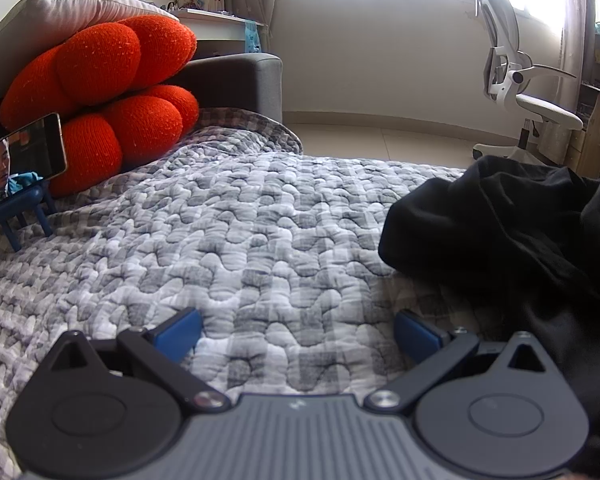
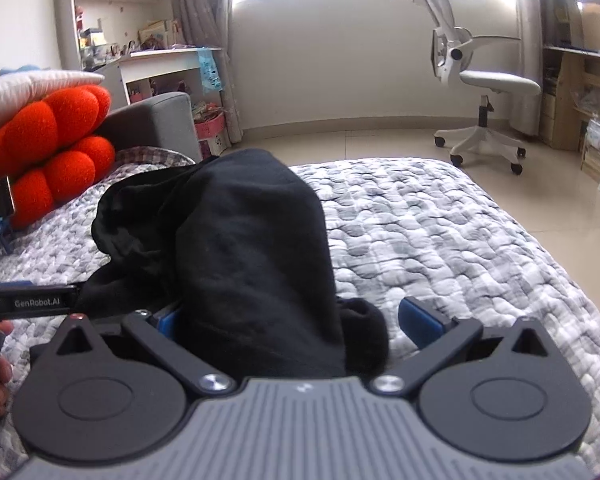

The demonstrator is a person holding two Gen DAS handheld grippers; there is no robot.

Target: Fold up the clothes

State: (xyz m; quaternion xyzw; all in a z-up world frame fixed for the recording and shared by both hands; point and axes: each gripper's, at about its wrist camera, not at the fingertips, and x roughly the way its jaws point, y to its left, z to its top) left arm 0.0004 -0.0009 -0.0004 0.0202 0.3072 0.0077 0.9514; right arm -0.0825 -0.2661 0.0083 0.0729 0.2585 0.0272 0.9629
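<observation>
A crumpled black garment [image 2: 240,248] lies heaped on the grey checked quilt [image 2: 440,232]. My right gripper [image 2: 292,322] is open, its fingers wide apart with a fold of the garment lying between them. That cloth covers most of the left blue pad, while the right pad [image 2: 420,320] shows bare. My left gripper [image 1: 298,336] is open over bare quilt [image 1: 228,232], nothing between its blue pads. The black garment [image 1: 520,240] sits just to its right, reaching down past the right finger. In the right wrist view the left gripper's body [image 2: 32,302] shows at the left edge, held by a hand [image 2: 0,364].
A red knotted cushion [image 1: 100,92] and a phone on a blue stand [image 1: 20,164] sit at the quilt's far left, against a grey sofa arm [image 1: 236,80]. A white office chair [image 2: 480,84] stands on the tiled floor beyond. Shelves and a desk [image 2: 164,60] line the walls.
</observation>
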